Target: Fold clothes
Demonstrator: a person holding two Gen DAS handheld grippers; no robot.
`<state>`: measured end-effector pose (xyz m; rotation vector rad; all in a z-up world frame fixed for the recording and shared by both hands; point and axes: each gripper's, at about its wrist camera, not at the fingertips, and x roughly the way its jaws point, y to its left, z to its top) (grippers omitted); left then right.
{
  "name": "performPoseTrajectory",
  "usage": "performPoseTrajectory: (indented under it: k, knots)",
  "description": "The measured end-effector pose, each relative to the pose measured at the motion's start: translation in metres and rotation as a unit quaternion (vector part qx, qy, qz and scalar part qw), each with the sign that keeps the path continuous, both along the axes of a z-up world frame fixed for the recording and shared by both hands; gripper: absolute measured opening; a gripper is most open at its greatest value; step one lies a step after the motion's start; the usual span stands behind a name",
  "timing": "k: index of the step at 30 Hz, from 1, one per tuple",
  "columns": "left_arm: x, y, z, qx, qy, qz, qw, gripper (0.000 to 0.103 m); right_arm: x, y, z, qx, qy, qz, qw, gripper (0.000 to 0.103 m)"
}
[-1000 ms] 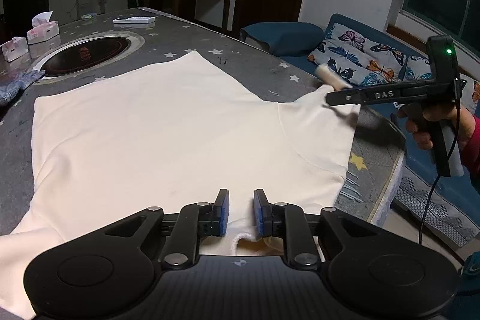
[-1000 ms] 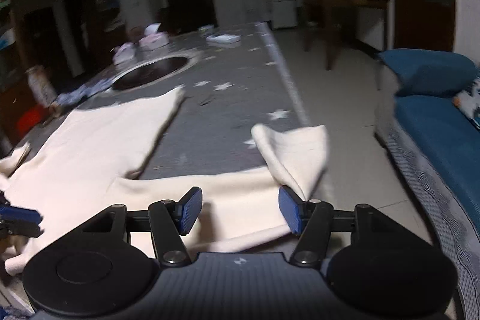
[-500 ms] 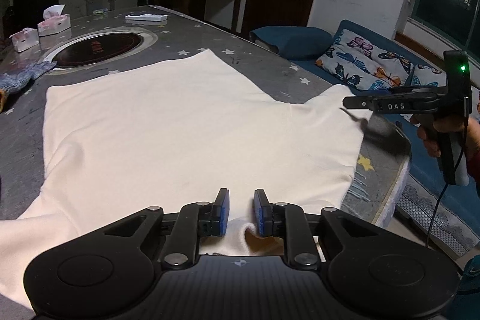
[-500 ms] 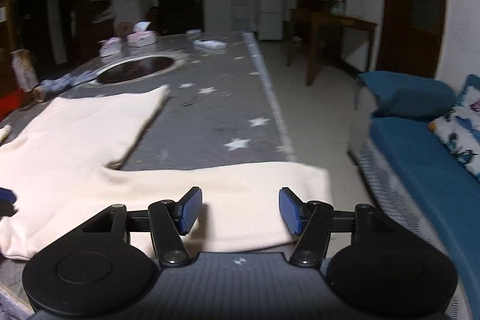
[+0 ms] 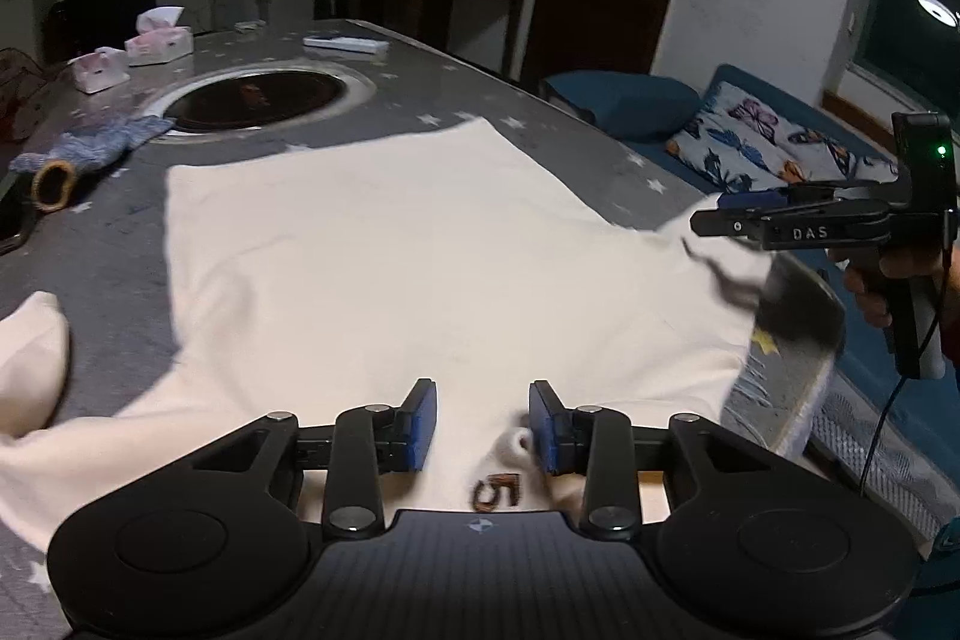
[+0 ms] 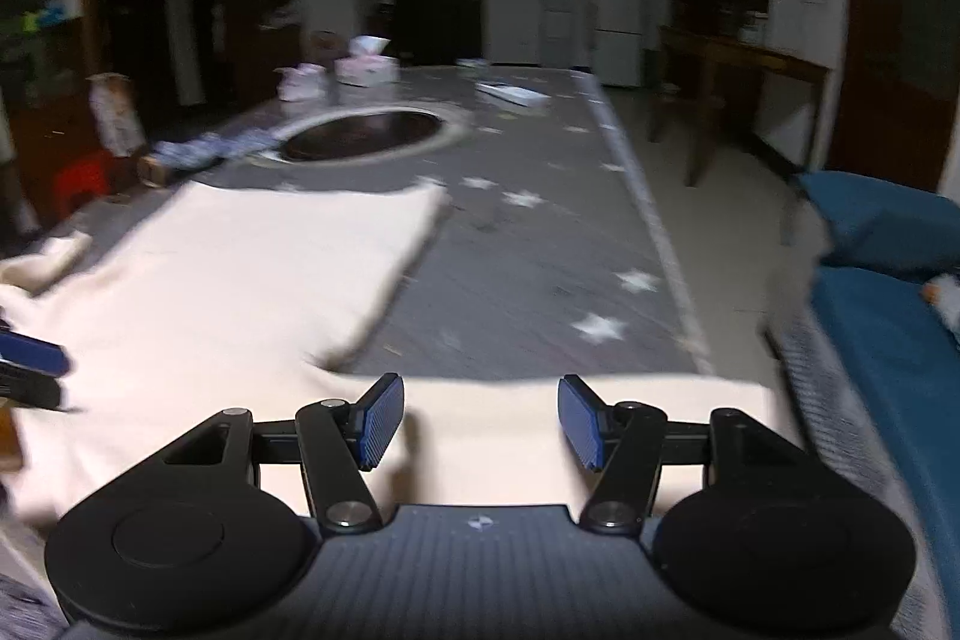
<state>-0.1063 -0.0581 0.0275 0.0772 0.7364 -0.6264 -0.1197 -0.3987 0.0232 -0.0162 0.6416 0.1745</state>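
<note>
A cream long-sleeved top lies spread flat on the grey star-patterned table. My left gripper is open over its collar, where a brown "5" label shows; nothing is held. My right gripper is open just above the right sleeve, which lies straight along the near table edge. In the left wrist view the right gripper hovers over that sleeve end at the table's right corner. The left sleeve lies bunched at the left.
A round dark inset sits in the table beyond the top. Tissue boxes, a white flat box and a blue cloth lie farther back. A blue sofa with cushions stands right of the table.
My left gripper has opened and let go of the collar. My right gripper stayed open; the right sleeve went from folded over to lying flat. Both cameras rose slightly.
</note>
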Motion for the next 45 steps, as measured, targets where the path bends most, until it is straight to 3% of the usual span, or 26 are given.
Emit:
performPoseTrajectory:
  k: [5, 10, 14, 22, 28, 31, 34, 38, 42, 45]
  knots:
    - [0.019, 0.012, 0.005, -0.01, -0.01, 0.033, 0.9994, 0.037, 0.028, 0.028, 0.002, 0.023, 0.016, 0.064, 0.998, 0.058]
    - [0.042, 0.024, 0.005, -0.02, 0.005, 0.058, 0.9981, 0.039, 0.06, 0.062, -0.007, 0.01, 0.037, 0.109, 0.993, 0.058]
    - [0.051, 0.032, -0.01, -0.005, 0.017, 0.073, 0.9972, 0.039, 0.077, 0.076, -0.017, -0.008, 0.046, 0.117, 0.992, 0.058]
    - [0.055, 0.059, -0.013, -0.03, 0.024, 0.111, 0.9931, 0.038, 0.096, 0.087, -0.02, -0.011, 0.043, 0.131, 0.99, 0.061]
    - [0.056, 0.058, -0.012, -0.012, 0.009, 0.111, 0.9937, 0.038, 0.107, 0.096, -0.02, -0.013, 0.04, 0.136, 0.99, 0.064]
    - [0.052, 0.065, -0.007, -0.028, 0.011, 0.101, 0.9945, 0.04, 0.112, 0.101, -0.02, -0.014, 0.039, 0.139, 0.989, 0.064]
    - [0.045, 0.08, 0.005, -0.044, -0.017, 0.108, 0.993, 0.04, 0.118, 0.106, -0.02, -0.014, 0.038, 0.142, 0.989, 0.064]
    - [0.055, 0.117, 0.013, -0.035, -0.032, 0.197, 0.9792, 0.04, 0.119, 0.11, -0.018, -0.014, 0.034, 0.147, 0.988, 0.063]
    - [0.078, 0.153, 0.006, -0.018, -0.024, 0.303, 0.9526, 0.04, 0.099, 0.109, -0.008, -0.009, 0.021, 0.161, 0.987, 0.063]
    - [0.094, 0.163, -0.005, -0.011, -0.001, 0.314, 0.9495, 0.04, 0.083, 0.112, 0.001, -0.01, 0.01, 0.18, 0.983, 0.063]
